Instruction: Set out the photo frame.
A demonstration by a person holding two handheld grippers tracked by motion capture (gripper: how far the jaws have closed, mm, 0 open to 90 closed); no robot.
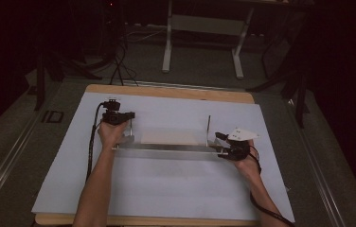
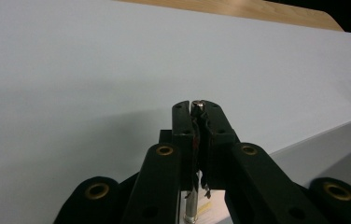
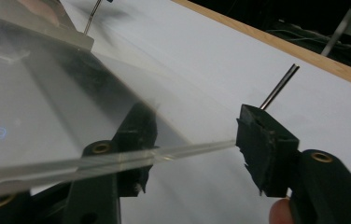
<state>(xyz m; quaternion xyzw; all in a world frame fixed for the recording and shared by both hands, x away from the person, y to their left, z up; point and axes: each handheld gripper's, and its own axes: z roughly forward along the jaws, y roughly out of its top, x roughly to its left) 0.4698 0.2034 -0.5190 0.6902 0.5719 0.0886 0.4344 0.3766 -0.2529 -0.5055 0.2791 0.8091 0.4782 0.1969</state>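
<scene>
Forearms come in from the bottom of the high view, one hand on each set of tongs, both at a clear plastic tray [image 1: 166, 147] lying across the middle of the worktop [image 1: 176, 92], on a pale sheet [image 1: 166, 184] that covers most of the wood.

Left tongs [image 1: 128, 124] sit at the tray's left end, cable trailing back along the forearm. In the left gripper view the left tongs [image 2: 197, 108] are pinched narrow on a thin metal rod [image 2: 197, 106] standing upright between the pads, rod tip just showing above them; tray corner at the right edge.

Right tongs [image 1: 223, 144] sit at the tray's right end, grey three-cornered plate on top. In the right gripper view the right tongs [image 3: 194, 135] stand wide: the clear tray edge [image 3: 117, 161] runs across between the jaws and crosses in front of the left jaw; the right jaw is apart from it, a gap showing. Nothing clamped. Second thin metal rod [image 3: 278, 86] rises just behind the right jaw, tilted in that view; in the high view it stands upright near the tray's right end [image 1: 209, 128].

Table legs [image 1: 167, 42] and cables on the dark floor beyond the worktop.
</scene>
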